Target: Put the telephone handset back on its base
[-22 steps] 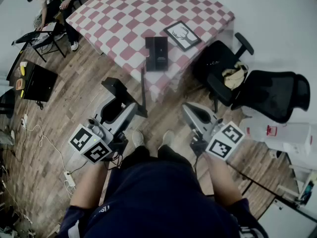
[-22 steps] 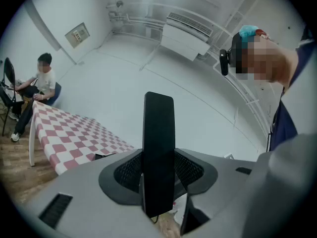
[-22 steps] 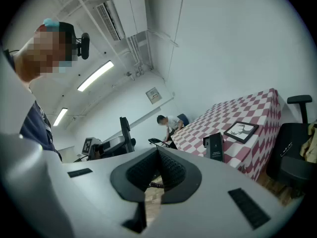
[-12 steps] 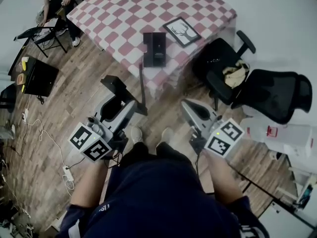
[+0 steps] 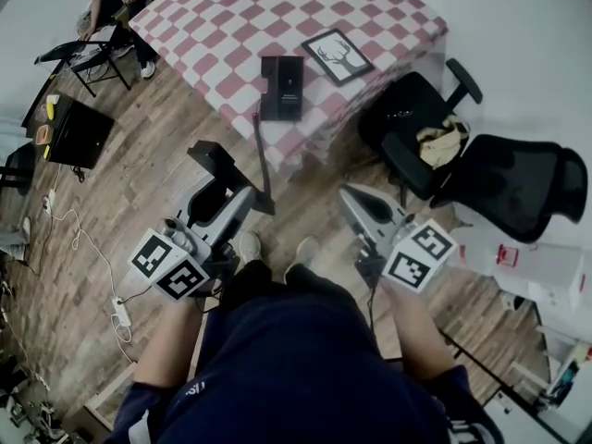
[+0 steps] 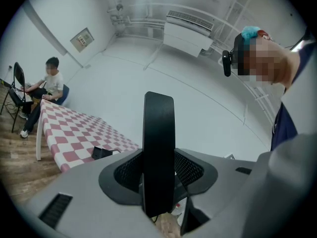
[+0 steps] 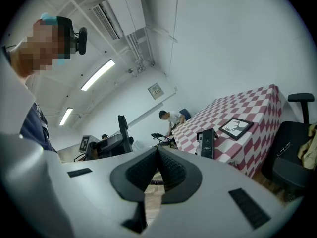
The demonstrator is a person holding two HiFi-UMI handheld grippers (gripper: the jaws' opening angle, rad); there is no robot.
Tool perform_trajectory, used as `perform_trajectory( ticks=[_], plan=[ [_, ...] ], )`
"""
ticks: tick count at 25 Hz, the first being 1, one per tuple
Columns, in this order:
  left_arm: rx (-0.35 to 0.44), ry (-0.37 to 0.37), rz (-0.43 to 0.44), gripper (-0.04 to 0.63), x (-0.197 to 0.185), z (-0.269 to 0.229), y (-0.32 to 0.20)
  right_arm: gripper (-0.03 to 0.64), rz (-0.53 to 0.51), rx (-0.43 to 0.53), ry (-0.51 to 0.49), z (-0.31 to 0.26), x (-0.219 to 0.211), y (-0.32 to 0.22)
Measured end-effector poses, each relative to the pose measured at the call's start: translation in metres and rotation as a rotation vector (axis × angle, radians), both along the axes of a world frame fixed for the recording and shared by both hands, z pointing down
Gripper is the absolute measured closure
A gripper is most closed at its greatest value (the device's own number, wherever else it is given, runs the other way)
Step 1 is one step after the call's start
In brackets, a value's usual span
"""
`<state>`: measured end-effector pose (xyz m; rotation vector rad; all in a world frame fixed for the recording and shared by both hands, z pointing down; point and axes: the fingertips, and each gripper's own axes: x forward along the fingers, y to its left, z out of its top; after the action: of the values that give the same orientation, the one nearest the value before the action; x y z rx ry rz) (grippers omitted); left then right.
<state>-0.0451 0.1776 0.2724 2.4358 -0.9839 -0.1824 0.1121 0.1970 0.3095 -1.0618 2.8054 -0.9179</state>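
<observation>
Left gripper [image 5: 236, 202] clamped on black handset [image 6: 158, 143], right gripper [image 7: 157, 163] closed and empty — telephone base [image 5: 281, 87] on checked table [image 5: 231, 17]

A soft, matt checked cloth [image 5: 319, 126] covers the tabletop [image 5: 231, 26], and the floor [image 5: 120, 192] is worn wooden planking. The handset [image 6: 158, 133] looks like smooth black plastic with a dull sheen. The left claw [image 6: 158, 175] has rough, mesh-textured black pads [image 6: 190, 168] set in a matt grey plastic shell.
</observation>
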Motion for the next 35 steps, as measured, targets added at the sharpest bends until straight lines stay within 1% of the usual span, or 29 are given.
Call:
perform_trajectory(
  ticks=[5,10,14,18,23,28,35],
  plan=[
    [-0.018,-0.006,-0.018,0.376,0.000,0.008,-0.002,0.600,-0.006,-0.015,-0.007,0.005,0.006,-0.002],
    [-0.025,0.005,-0.024,0.376,-0.002,0.013,-0.014,0.600,0.001,-0.028,0.004,0.008,0.009,-0.012],
    [-0.029,0.028,-0.022,0.376,-0.007,0.017,-0.031,0.600,0.019,-0.039,0.021,0.011,0.008,-0.023],
    [-0.033,0.039,0.003,0.376,-0.009,0.021,-0.057,0.600,0.040,-0.045,0.035,0.012,0.004,-0.044],
    [-0.042,0.042,0.032,0.376,-0.023,0.027,-0.092,0.600,0.059,-0.071,0.032,0.017,-0.015,-0.079],
    [-0.073,0.045,0.041,0.376,-0.051,0.037,-0.133,0.600,0.077,-0.097,0.030,0.023,-0.042,-0.120],
    [-0.088,0.042,0.063,0.376,-0.086,0.047,-0.193,0.600,0.114,-0.126,0.035,0.032,-0.074,-0.175]
  ],
)
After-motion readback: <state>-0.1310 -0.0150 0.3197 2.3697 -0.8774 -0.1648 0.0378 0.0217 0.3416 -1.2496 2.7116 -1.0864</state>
